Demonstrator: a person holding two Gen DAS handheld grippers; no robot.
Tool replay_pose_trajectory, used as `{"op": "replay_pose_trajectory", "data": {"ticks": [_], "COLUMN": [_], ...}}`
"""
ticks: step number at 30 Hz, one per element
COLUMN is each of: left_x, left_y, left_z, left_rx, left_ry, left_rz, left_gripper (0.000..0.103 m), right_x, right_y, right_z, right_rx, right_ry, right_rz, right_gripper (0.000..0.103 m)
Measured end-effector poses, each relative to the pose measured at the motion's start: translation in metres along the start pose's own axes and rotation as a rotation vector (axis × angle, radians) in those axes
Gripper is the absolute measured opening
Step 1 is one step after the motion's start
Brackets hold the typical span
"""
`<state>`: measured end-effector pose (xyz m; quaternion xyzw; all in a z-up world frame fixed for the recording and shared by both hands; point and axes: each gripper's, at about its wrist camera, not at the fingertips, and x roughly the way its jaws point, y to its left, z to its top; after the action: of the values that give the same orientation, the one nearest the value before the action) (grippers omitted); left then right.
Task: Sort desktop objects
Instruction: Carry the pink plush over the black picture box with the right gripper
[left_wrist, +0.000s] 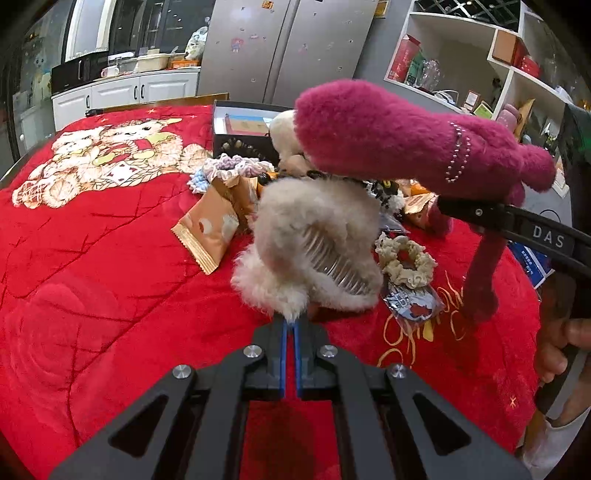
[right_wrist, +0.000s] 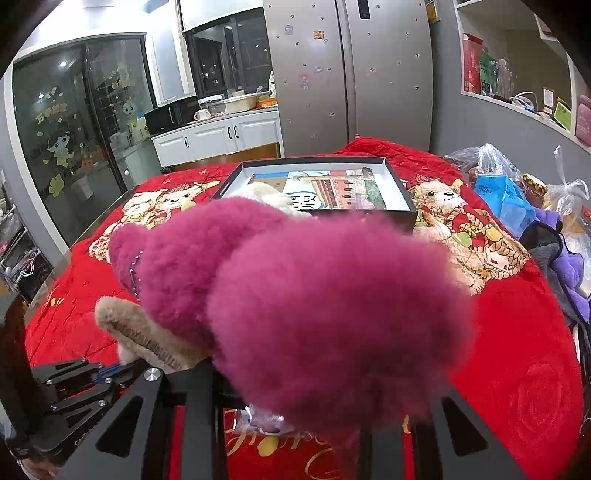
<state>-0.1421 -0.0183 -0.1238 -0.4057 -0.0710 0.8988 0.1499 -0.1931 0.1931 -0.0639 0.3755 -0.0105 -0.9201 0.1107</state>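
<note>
A beige fluffy hair claw (left_wrist: 317, 243) with clear teeth stands just above the red blanket (left_wrist: 103, 295), and my left gripper (left_wrist: 293, 325) is shut on its lower tuft. To its upper right a magenta fluffy hair clip (left_wrist: 406, 136) with a bead chain hangs in the air, my right gripper (left_wrist: 448, 206) shut on it. In the right wrist view the magenta clip (right_wrist: 314, 314) fills the middle and hides the right fingertips. The beige claw (right_wrist: 125, 325) and the left gripper (right_wrist: 107, 371) show at the lower left there.
An open black box (right_wrist: 399, 216) with a picture base lies at the far middle of the table. Snack packets (left_wrist: 207, 232), crochet scrunchies (left_wrist: 236, 166), a cream scrunchie (left_wrist: 406, 262) and a plastic packet (left_wrist: 410, 302) are piled centrally. Plastic bags (right_wrist: 509, 199) crowd the right edge.
</note>
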Motion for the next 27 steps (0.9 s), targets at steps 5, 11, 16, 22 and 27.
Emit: {"op": "replay_pose_trajectory", "data": {"ticks": [5, 11, 16, 22, 27], "left_x": [-0.016, -0.037, -0.046, -0.058, -0.070], "left_y": [-0.003, -0.011, -0.014, -0.019, -0.024], "left_z": [0.004, 0.013, 0.019, 0.025, 0.032], "left_rx": [0.010, 0.037, 0.039, 0.056, 0.068], "left_ry": [-0.049, -0.106, -0.122, -0.142, -0.166], "left_rz": [0.009, 0.021, 0.024, 0.044, 0.054], "left_gripper": [0.002, 0.001, 0.001, 0.000, 0.000], "right_x": [-0.003, -0.015, -0.025, -0.038, -0.040], "right_y": [-0.005, -0.006, -0.005, -0.003, 0.003], "right_z": [0.000, 0.001, 0.003, 0.008, 0.011], "right_rx": [0.010, 0.018, 0.019, 0.015, 0.007], "right_ry": [-0.004, -0.028, -0.045, -0.070, -0.069], "right_rz": [0.006, 0.008, 0.004, 0.002, 0.010], "right_gripper": [0.030, 0.030, 0.030, 0.030, 0.030]}}
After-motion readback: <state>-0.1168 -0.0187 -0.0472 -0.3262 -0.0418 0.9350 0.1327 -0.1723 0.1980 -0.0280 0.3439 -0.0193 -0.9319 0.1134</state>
